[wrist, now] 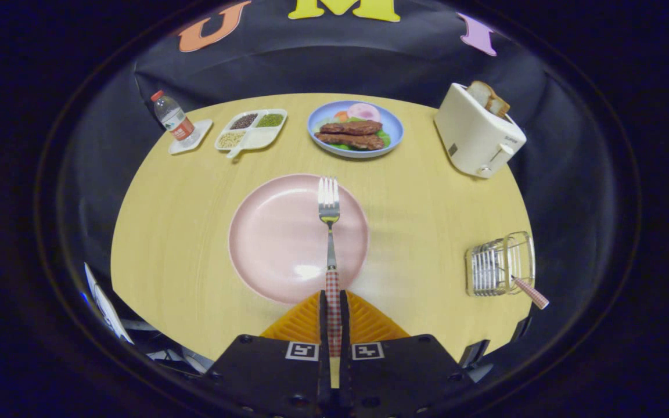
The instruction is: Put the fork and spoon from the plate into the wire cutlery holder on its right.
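My gripper (333, 299) is shut on the fork (329, 220), both orange fingers (305, 322) pressing its red-checked handle. The fork points straight ahead, its tines over the far side of the pink plate (276, 238), and it seems lifted a little above the plate. The pink plate lies just ahead of the fingers and holds nothing else. To the right stands the wire cutlery holder (500, 264). A red-checked handle (531, 292), the spoon's, sticks out of the holder toward me; its bowl is hidden inside.
The round wooden table (183, 232) carries a blue plate of meat and greens (355, 129) at the back, a white toaster with bread (478, 130) at the back right, a divided tray of beans (251, 129) and a water bottle on a coaster (175, 121) at the back left.
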A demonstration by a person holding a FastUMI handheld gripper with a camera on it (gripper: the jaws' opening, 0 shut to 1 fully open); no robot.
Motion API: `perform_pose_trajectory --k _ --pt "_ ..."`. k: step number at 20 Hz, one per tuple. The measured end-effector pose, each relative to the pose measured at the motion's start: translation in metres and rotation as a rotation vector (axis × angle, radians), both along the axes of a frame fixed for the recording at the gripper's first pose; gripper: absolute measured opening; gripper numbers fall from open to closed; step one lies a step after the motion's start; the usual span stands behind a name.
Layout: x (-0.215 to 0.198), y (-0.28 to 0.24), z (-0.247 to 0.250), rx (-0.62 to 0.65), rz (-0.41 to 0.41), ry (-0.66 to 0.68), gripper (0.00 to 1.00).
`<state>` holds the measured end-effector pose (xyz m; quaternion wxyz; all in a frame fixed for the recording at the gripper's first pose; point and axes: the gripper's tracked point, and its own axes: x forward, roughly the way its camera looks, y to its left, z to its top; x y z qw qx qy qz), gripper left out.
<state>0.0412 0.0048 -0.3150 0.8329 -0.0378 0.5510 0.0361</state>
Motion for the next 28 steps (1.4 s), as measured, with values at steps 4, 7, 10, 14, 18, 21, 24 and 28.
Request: perform_pose_trajectory --k 4,7,10,14,18,21,24,28 --pt "-0.009 -0.050 0.015 -0.006 0.003 0.019 0.06" --pt "-0.019 -0.088 0.024 0.002 0.012 0.040 0.06" --pt "-0.029 -0.120 0.032 0.016 0.015 0.078 0.06" --pt "-0.036 -0.167 0.040 0.006 -0.003 0.106 0.06" --pt "-0.040 -0.207 0.042 -0.036 -0.010 0.150 0.06" --pt "-0.045 -0.227 0.042 -0.068 0.030 0.218 0.06" --pt "-0.053 -0.242 0.036 -0.083 0.046 0.320 0.06" --pt "-0.058 -0.248 0.038 -0.076 0.031 0.402 0.06"
